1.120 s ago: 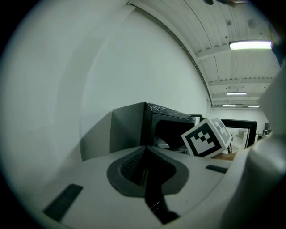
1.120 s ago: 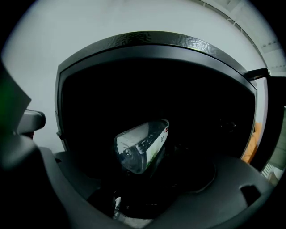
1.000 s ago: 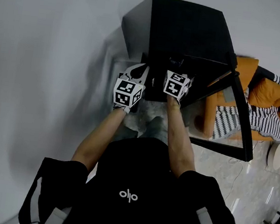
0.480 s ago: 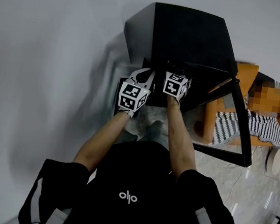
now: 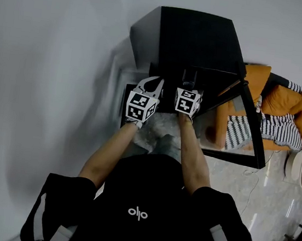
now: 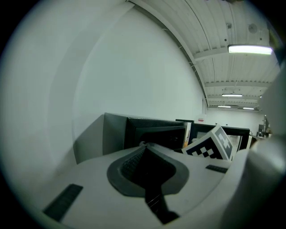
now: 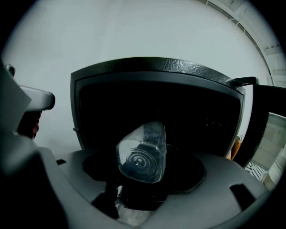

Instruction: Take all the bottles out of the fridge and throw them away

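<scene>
R gripper [image 5: 188,79]: jaws have just been closing, now clamped on clear bottle [image 7: 142,154], which sits btwn the jaws w/ its base toward the cam. Just beyond the tips: dark open fridge [image 7: 156,76]. L gripper [image 6: 144,146]: jaws together, nothing btwn them; fridge ahead, right of its tips.
</scene>
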A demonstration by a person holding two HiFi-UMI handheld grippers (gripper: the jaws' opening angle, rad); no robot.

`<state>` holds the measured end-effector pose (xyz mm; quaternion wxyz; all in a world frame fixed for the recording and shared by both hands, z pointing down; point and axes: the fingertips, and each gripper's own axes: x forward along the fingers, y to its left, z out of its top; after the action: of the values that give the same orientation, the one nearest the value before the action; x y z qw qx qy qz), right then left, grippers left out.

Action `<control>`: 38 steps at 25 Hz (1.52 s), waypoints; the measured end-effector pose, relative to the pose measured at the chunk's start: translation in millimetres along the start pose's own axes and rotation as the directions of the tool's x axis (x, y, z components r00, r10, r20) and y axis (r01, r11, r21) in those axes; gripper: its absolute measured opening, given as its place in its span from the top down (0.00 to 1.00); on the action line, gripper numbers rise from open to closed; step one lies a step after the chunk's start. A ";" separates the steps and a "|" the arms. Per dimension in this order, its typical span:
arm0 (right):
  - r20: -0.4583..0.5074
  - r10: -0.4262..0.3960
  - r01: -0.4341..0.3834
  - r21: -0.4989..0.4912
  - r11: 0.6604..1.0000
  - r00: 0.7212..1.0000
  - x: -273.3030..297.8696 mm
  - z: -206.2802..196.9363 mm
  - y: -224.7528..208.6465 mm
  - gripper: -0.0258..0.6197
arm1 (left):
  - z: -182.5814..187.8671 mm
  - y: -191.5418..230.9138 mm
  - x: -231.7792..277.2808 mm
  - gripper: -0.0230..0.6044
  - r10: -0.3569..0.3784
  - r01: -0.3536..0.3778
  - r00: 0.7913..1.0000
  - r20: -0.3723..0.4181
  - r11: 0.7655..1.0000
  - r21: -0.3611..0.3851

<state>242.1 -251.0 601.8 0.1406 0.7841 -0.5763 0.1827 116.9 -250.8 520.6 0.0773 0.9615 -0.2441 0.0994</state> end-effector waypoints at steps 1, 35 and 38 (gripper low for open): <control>-0.005 0.000 0.000 0.005 1.000 1.000 -9.8 -0.1 -0.2 0.46 | 3.6 -3.6 -5.3 0.95 -0.003 0.003 1.000 -0.003 1.000 -0.004; -0.109 0.510 -0.521 -0.148 0.841 0.853 -237.6 -77.4 140.5 0.47 | -60.5 -48.5 -252.4 0.95 0.422 -0.427 0.904 -0.066 0.893 -0.145; -0.151 0.552 -0.571 -0.169 0.803 0.820 -232.5 -88.2 176.9 0.47 | -72.0 -25.1 -279.8 0.95 0.469 -0.476 0.879 -0.080 0.863 -0.169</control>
<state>-0.4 -67.2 578.0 0.1880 0.5497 -0.7909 0.1923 -123.0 -87.8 523.8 0.1432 0.8592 -0.4787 0.1099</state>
